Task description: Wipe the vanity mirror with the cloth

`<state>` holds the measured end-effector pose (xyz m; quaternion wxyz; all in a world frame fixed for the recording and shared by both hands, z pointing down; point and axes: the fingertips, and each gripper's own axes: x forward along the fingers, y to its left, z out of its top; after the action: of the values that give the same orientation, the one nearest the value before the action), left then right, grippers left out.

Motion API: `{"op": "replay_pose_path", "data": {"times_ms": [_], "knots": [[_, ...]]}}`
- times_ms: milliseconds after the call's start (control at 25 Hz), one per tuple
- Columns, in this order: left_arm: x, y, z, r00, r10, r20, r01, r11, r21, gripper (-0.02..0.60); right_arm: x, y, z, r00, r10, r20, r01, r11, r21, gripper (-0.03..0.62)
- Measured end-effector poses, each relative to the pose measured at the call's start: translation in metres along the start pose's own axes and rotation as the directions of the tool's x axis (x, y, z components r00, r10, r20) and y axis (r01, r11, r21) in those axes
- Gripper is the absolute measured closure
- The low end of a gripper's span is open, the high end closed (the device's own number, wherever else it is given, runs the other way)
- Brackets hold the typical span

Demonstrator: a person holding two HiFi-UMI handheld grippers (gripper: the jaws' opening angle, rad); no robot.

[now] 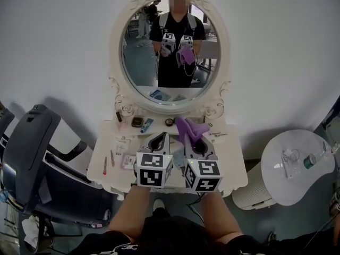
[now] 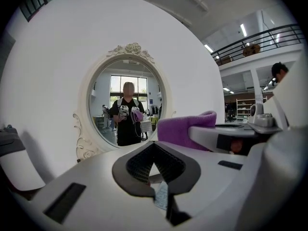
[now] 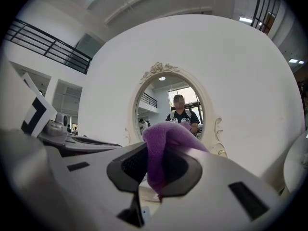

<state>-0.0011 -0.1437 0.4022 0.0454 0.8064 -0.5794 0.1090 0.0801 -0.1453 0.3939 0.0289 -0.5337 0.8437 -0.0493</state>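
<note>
Bunching purple cloth (image 3: 163, 143) in right tool (image 3: 155, 186)

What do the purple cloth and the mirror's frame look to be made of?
Purple cloth: soft napped fabric, likely microfibre or terry; fuzzy surface, limp folds. Mirror frame: white, satin finish with raised scrolls and roses; painted wood or moulded resin, can't tell.

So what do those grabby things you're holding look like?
The left gripper and right gripper are pale grey shells with black ridged pads on the tongs. Each carries a cube printed with black-and-white square markers. The mirror shows short black sleeves.
</note>
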Motion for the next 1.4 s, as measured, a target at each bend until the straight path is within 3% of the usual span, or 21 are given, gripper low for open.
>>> {"op": "replay_pose_path", "data": {"times_ms": [800, 1120, 1400], "knots": [[0.109, 0.093, 0.029, 0.996, -0.094, 0.004, 0.094, 0.995, -0.040, 0.584, 0.142, -0.026, 0.033, 0.994, -0.103, 0.023, 0.103, 0.994, -0.025, 0.540], [0.152, 0.117, 0.037, 0.990, -0.142, 0.014, 0.143, 0.987, -0.080, 0.584, 0.181, -0.072, 0.096, 0.972, -0.192, 0.135, 0.203, 0.976, -0.077, 0.540], [0.176, 0.122, 0.039, 0.993, -0.121, 0.001, 0.120, 0.988, -0.099, 0.584, 0.202, -0.113, 0.172, 0.953, -0.209, 0.220, 0.252, 0.949, -0.190, 0.540]]}}
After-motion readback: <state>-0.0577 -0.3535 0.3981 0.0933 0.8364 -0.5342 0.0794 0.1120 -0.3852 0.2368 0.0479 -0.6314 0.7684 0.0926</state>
